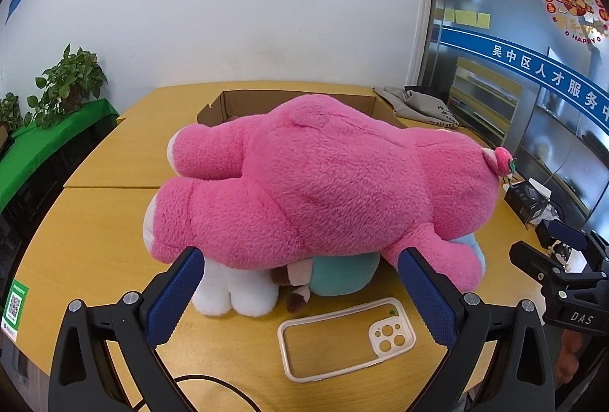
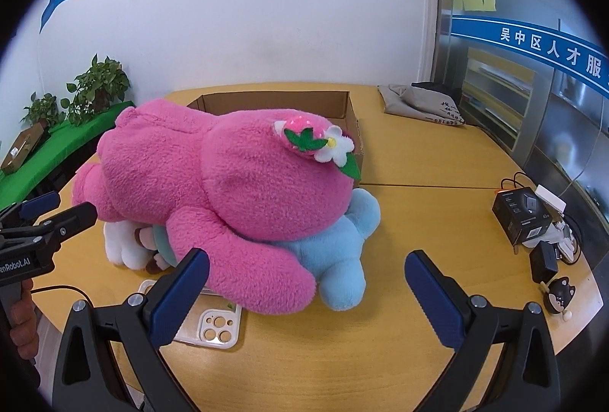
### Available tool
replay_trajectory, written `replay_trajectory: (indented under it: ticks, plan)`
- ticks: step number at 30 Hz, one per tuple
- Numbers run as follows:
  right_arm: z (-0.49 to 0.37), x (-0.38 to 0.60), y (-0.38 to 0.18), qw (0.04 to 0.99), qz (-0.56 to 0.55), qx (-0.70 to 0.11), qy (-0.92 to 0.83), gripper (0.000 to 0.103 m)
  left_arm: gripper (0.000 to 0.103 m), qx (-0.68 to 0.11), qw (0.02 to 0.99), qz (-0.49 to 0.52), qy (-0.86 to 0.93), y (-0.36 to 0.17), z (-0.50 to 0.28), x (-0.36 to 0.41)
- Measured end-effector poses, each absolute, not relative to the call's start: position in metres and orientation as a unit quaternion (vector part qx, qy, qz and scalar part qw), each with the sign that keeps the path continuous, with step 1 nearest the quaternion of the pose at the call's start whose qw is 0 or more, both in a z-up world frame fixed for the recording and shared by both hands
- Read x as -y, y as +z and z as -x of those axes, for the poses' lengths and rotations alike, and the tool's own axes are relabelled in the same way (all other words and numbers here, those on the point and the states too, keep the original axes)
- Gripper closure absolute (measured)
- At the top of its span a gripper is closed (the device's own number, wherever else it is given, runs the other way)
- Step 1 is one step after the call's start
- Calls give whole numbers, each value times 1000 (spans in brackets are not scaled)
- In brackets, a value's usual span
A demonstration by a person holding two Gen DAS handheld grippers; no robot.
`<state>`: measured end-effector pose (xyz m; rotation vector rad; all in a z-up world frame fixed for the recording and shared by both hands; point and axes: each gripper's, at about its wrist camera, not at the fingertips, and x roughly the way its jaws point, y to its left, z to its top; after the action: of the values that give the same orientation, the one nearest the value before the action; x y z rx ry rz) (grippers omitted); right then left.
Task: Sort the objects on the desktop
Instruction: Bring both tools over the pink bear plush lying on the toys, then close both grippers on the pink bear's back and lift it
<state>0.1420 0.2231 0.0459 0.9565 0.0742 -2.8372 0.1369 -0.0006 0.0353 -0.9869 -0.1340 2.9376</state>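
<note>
The pink plush (image 1: 323, 180) lies on its side on the table (image 1: 114, 153), on top of smaller soft toys, directly in front of both tools, w/ its long axis running left to right across the view: legs toward the left gripper (image 1: 300, 260), head w/ the strawberry toward the right gripper (image 2: 306, 261). Both grippers are wide open and hold nothing; the left one's pads (image 1: 175, 294) frame the plush's lower edge and seem about touching it (contact I cannot confirm). The cardboard box (image 1: 236, 107) stands just behind the plush, so I judge the next move is a lift fwd into it, and the left tool is nearer to the body.
</note>
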Motion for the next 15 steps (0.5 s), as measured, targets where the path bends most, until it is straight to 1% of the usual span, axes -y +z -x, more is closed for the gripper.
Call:
replay_trajectory:
  ticks: [15]
  plan:
    - [-128,-219,27,100,-330,-23,-938,0,0,44,42,302,951,32,-130,-5]
